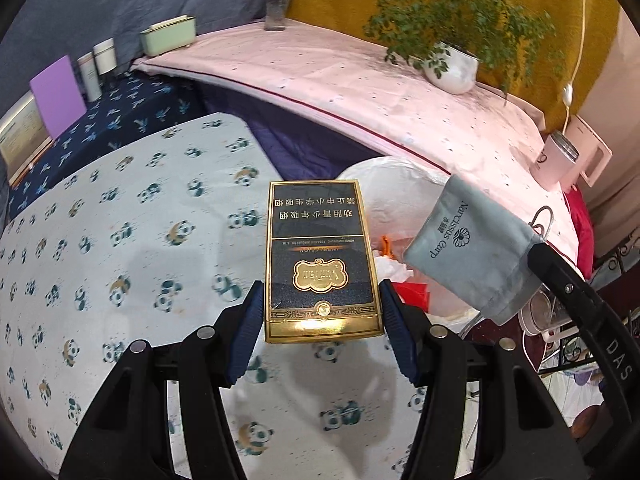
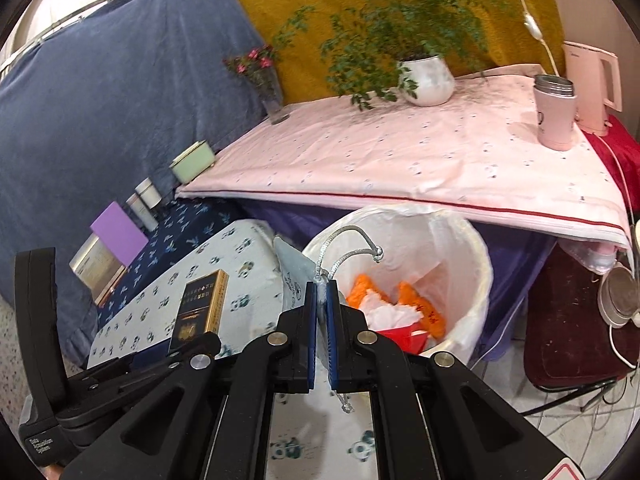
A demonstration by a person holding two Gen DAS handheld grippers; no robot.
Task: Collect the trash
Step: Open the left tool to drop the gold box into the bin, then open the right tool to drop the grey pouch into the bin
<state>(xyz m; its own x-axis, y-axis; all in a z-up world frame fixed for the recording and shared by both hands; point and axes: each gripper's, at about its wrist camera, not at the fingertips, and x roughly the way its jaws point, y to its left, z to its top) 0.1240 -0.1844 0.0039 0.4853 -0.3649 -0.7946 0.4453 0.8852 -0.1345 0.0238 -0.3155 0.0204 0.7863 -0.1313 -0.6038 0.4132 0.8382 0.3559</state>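
My left gripper (image 1: 322, 300) is shut on a black and gold cigarette box (image 1: 320, 256), held above the panda-print cloth (image 1: 120, 260); the box also shows in the right wrist view (image 2: 200, 304). My right gripper (image 2: 321, 292) is shut on the drawstring end of a grey cloth pouch (image 2: 292, 272), which shows in the left wrist view (image 1: 468, 248) hanging near the bin. The white-lined trash bin (image 2: 472, 264) stands just ahead of both grippers and holds orange, white and red scraps (image 2: 400, 308).
A pink-covered table (image 2: 400, 152) behind the bin carries a potted plant (image 2: 428, 80), a flower vase (image 2: 272, 100), a pink cup (image 2: 554, 112) and a kettle (image 2: 592, 84). A green box (image 2: 192, 166), tins and a purple card (image 2: 118, 232) stand at the left.
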